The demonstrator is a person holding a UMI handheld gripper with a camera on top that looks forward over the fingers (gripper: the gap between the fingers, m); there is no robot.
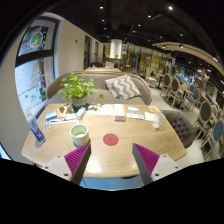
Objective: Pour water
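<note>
Café interior, seating and hanging lamps beyond; nobody near the work area

Wooden table (120, 150), rounded, filling the ground ahead of the tool; serves as the work surface

Padded bench (125, 88) at 12 o'clock behind the table, patterned cushion on it

Potted plant (77, 90) at 11 o'clock, set back toward the table's far edge, seemingly out of the way of pouring

Papers and small items (120, 112) along the far side, too small to identify

Green cup (80, 133) at 10 o'clock, just ahead of the left finger, upright; likely the vessel for the water task, placed within easy reach

Red coaster (110, 139) at 12 o'clock, bare, probably a marked spot

Gripper (110, 160), fingers spread apart, nothing between the pads (77, 157); held back, approach not yet begun
</note>
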